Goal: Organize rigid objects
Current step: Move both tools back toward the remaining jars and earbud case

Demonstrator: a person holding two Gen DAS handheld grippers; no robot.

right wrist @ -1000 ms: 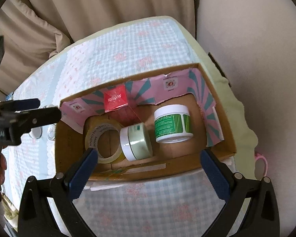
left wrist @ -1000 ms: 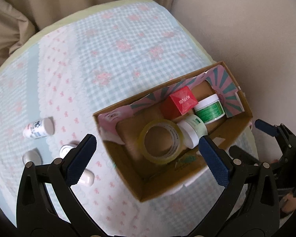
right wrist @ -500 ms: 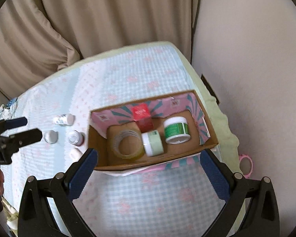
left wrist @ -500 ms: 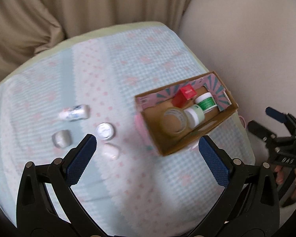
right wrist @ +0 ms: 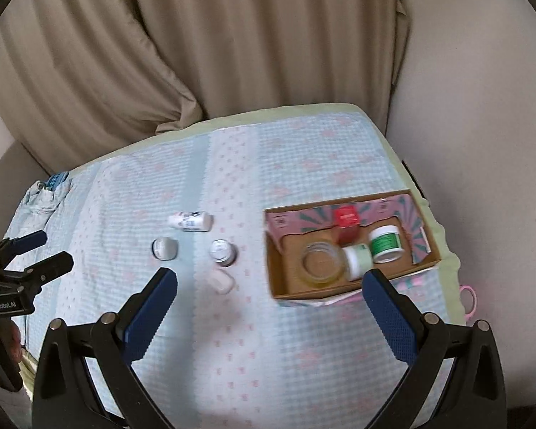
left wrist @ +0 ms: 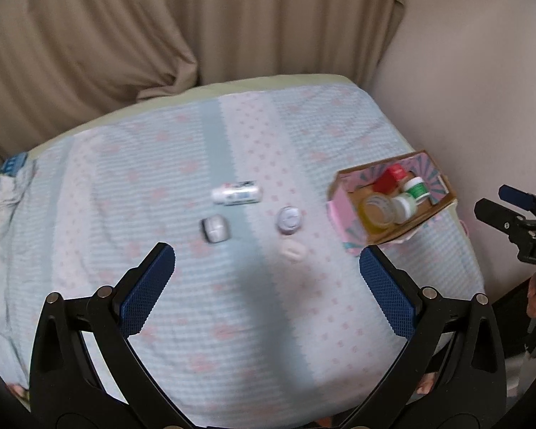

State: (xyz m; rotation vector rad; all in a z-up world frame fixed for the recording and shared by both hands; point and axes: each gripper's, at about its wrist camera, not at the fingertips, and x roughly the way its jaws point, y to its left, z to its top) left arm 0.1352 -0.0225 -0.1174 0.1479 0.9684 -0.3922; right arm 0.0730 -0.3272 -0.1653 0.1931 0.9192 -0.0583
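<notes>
Tongs, left (left wrist: 266, 261) and right (right wrist: 269, 286), appear nearest in their own wrist views, each spread wide with blue pads and gripping nothing, both held above the near part of the bed (right wrist: 268, 357) (covered in a pale blue checked cloth with pink motifs). Beyond the left tongs lie four loose items, close together but apart: a pale oval case (left wrist: 293, 251), nearest; a round silver-topped jar (left wrist: 288, 219) just behind it; a small grey jar on its side (left wrist: 216, 228) to the left; and a white bottle with dark print (left wrist: 236, 193), lying down, farthest. Right of this group sits an open cardboard box (right wrist: 273, 279) near the bed's right edge. Inside it are a roll of clear tape (right wrist: 319, 262) at left, a pale green jar on its side (right wrist: 357, 261) beside it, a white jar with a green label (right wrist: 386, 243) upright at right, and a red carton (right wrist: 346, 223) against the far wall. Beige curtains (right wrist: 232, 35) hang behind the bed.
</notes>
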